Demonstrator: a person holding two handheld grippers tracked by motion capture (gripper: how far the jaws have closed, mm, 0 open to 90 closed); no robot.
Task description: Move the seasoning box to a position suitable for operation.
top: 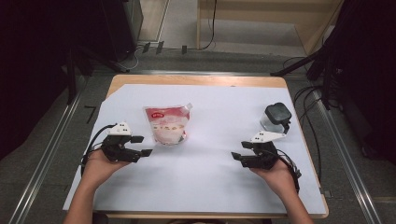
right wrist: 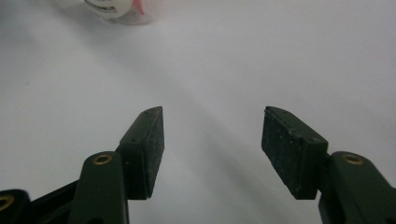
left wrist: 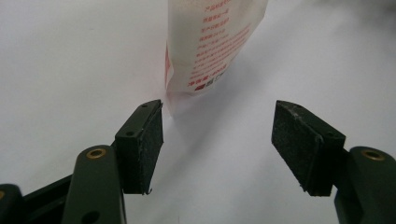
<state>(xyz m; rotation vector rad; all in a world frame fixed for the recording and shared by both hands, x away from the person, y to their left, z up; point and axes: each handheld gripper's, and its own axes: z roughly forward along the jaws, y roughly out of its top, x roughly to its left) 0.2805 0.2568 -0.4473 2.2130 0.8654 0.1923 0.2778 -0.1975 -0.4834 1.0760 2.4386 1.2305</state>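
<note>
Both hand-held grippers, left [top: 143, 145] and right [top: 239, 150], gape wide, empty (pouch [top: 166, 123] just beside the left).

Wooden table [top: 196, 80] under white sheet [top: 219, 177], grey floor [top: 42, 154], dark, perhaps curtained, sides [top: 32, 56]

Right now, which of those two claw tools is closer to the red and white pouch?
The left gripper. Its open jaws sit just beside the pouch, whose bottom corner shows near one fingertip in its own view. The right gripper, also open, rests across the table by the dark-lidded jar.
</note>
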